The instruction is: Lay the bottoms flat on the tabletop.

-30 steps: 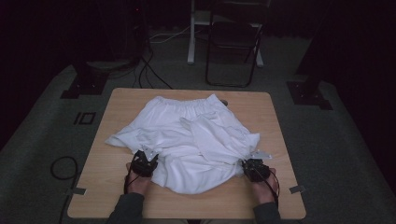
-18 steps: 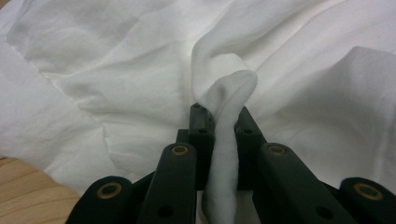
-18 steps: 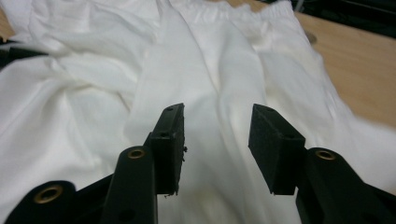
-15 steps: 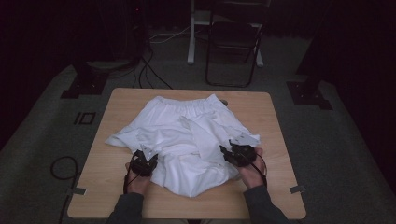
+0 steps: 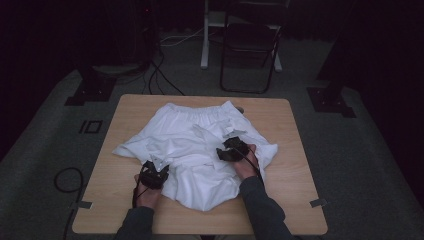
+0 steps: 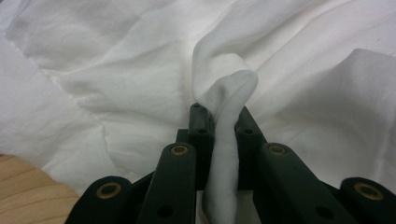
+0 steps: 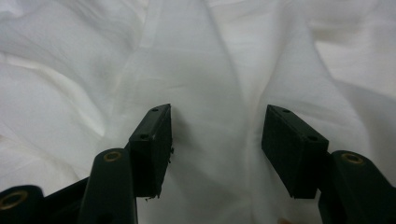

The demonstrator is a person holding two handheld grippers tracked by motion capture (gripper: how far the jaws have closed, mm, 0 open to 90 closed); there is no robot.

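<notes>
the white shorts (image 5: 192, 150) lie rumpled across the middle of the table (image 5: 295, 170), waistband at the far side, the leg ends toward me. judging from how they lie, the fold is only begun: the right side looks drawn inward over the middle, the left leg still spreads toward the table's left edge, and the whole thing is far from a flat, neat stack. most of the work seems left: smooth it, bring the left side over, fold it up. my left claw (image 6: 219, 116) is pinching a ridge of the cloth near the close left hem, the fabric squeezed up in a roll between the jaws; in the high view it sits at the cloth's near left (image 5: 152, 176). my right claw (image 7: 215, 126) stands spread over the cloth, nothing between the jaws, the fabric lying loose under them; in the high view it is on the shorts right of the middle (image 5: 231, 149). against a second ago: the right claw was at the near right corner, shut on the hem; it has carried that side inward and its jaws have just been opening, letting go. the left claw has stayed put.
</notes>
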